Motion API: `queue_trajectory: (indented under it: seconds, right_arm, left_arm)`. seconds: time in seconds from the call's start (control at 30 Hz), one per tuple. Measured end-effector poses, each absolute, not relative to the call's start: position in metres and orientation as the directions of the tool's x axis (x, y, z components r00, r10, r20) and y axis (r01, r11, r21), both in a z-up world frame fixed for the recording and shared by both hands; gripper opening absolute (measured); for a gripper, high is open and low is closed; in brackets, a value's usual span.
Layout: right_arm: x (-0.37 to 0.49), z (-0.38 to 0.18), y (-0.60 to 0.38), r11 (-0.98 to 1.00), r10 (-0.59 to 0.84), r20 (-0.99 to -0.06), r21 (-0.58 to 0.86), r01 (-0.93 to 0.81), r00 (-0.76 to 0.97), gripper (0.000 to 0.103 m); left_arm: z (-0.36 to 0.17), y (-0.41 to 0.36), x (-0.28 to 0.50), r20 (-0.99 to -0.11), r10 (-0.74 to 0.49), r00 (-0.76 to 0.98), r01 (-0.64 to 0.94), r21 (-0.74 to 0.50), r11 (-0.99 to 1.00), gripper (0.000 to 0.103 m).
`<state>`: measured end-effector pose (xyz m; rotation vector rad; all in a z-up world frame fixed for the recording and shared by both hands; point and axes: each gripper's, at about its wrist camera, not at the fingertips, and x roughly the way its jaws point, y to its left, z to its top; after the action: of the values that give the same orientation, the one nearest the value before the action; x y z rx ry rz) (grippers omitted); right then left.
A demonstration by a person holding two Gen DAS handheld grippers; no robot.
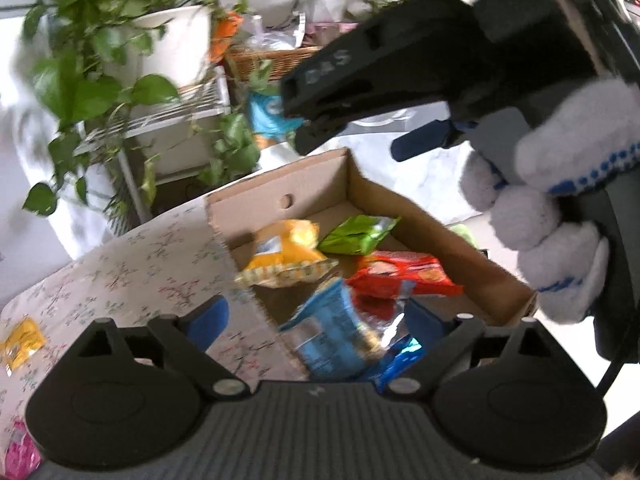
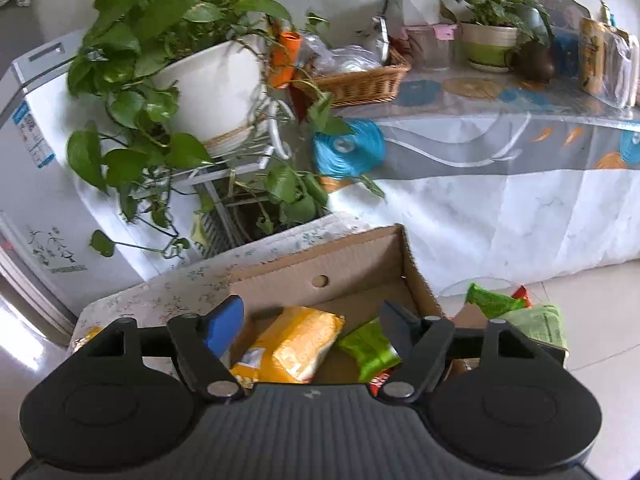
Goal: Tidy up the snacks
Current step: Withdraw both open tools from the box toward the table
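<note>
Snacks gathered in the cardboard box
Left claw wide around a blue packet; right claw wide over the yellow packet.

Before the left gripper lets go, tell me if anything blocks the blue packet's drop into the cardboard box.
Nothing visible blocks it. The blue snack packet hangs between the spread fingers of the left gripper, over the near side of the open cardboard box. Below it lie only the yellow packet and red packet.
</note>
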<state>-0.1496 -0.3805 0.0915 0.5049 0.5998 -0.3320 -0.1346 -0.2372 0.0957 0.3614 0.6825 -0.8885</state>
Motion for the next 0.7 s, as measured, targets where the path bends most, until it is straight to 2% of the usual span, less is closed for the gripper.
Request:
queue_trajectory:
  seconds: [0.3, 0.53, 0.7]
  right_arm:
    - [-0.136, 0.096, -0.350, 0.882, -0.080, -0.593, 0.332, 0.334, 0.801, 0.087]
    - [-0.122, 0.097, -0.328, 0.907, -0.024, -0.595, 0.325, 0.268, 0.804, 0.088]
    - [-0.115, 0.095, -0.310, 0.927, 0.009, -0.602, 0.304, 0.219, 0.798, 0.088]
  left_arm:
    - [0.109, -0.169, -0.096, -0.686, -0.534, 0.495, 0.742, 0.014, 0.670, 0.095]
    - [0.113, -0.111, -0.060, -0.707, -0.482, 0.517, 0.652, -0.040, 0.758, 0.095]
    - [0.110, -0.073, -0.043, -0.708, -0.429, 0.561, 0.584, -0.028, 0.811, 0.095]
